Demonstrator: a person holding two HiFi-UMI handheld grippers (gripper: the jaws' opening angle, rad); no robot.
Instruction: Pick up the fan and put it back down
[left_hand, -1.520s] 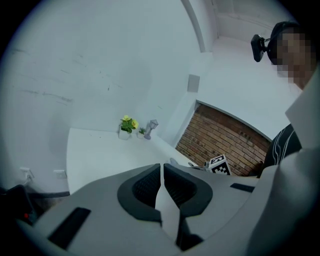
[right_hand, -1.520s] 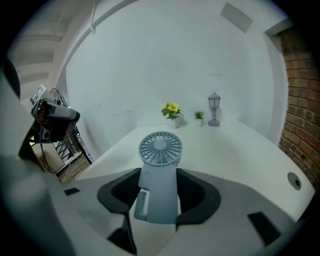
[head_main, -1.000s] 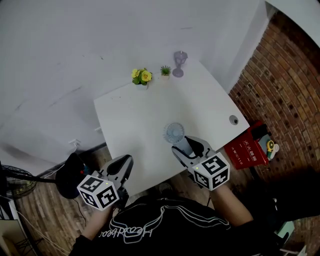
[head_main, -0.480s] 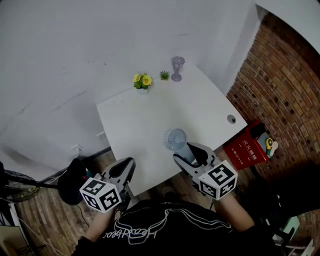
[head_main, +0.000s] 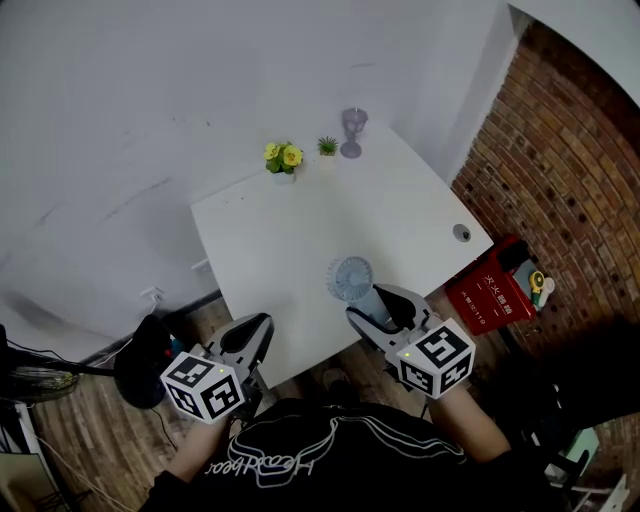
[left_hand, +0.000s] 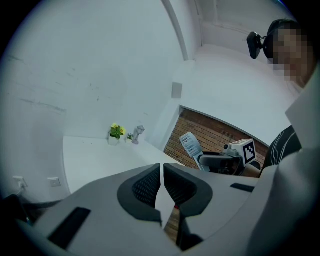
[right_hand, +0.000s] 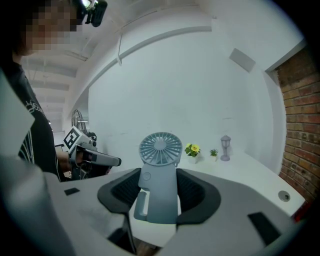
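Fan (right_hand: 159, 172) is clamped by the handle in the right gripper (head_main: 375, 300). The jaws are partway apart and pressed on both sides, with the fan head up. It's held over the near edge of the table (head_main: 260, 240), around 5 o'clock.

The left gripper (head_main: 252, 330) is parked at 7 o'clock, pinched together on nothing.

The pick-up looks done, so an upright set-down and a release are called for next.

Counted: one fan, two grippers and one table. Out at 12 o'clock there's one flower pot (head_main: 284, 157), one tiny green plant (head_main: 328, 146) and one lantern ornament (head_main: 351, 133).
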